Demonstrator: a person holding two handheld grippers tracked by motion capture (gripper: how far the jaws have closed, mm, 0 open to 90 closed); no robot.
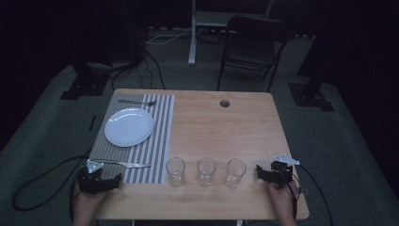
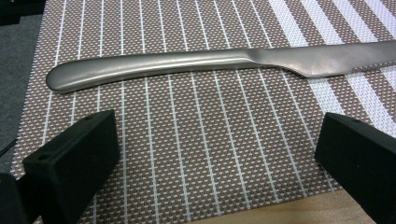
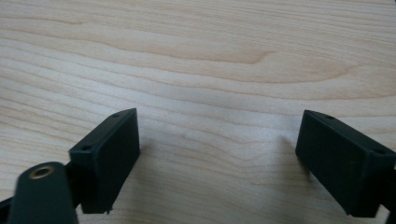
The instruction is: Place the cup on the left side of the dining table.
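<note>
Steel knife [image 2: 219, 65] fronts spread left tongs [image 2: 215, 163]; right tongs [image 3: 217, 163], spread, face bare wood

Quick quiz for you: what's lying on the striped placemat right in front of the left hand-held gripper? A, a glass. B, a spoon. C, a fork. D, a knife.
D: the left gripper view shows a knife lying flat on the placemat just beyond the open jaws of the left hand-held gripper, handle end rounded, blade running off to the right; the high view shows it at the mat's near edge.
</note>
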